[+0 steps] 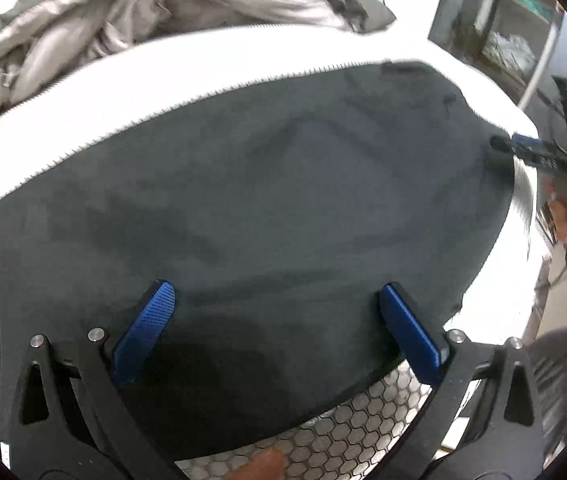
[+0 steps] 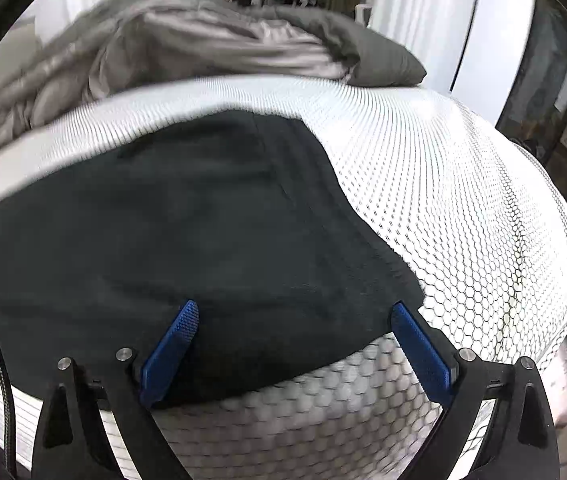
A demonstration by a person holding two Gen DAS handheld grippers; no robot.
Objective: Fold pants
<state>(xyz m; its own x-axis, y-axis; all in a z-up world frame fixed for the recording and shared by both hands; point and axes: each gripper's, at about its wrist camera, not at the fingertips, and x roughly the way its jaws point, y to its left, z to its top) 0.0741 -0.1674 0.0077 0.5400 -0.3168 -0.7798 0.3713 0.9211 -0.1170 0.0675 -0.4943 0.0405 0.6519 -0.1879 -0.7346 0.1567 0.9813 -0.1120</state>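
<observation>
The dark pants (image 1: 243, 208) lie flat on the white bed (image 2: 463, 208), their long axis running across its near edge, in front of the grey duvet (image 2: 187, 48). My left gripper (image 1: 279, 300) and right gripper (image 2: 295, 320) are both wide open above the pants, holding nothing.

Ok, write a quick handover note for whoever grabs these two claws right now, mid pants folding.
Left claw: open, holding nothing, over the near edge of the pants.
Right claw: open, empty, at the pants' near right corner.
Pants: dark, spread fairly flat on the white honeycomb-patterned mattress; grey duvet bunched behind.
Done: laid out, possibly one fold; cannot tell.
Left: grip the near edge and fold.
</observation>
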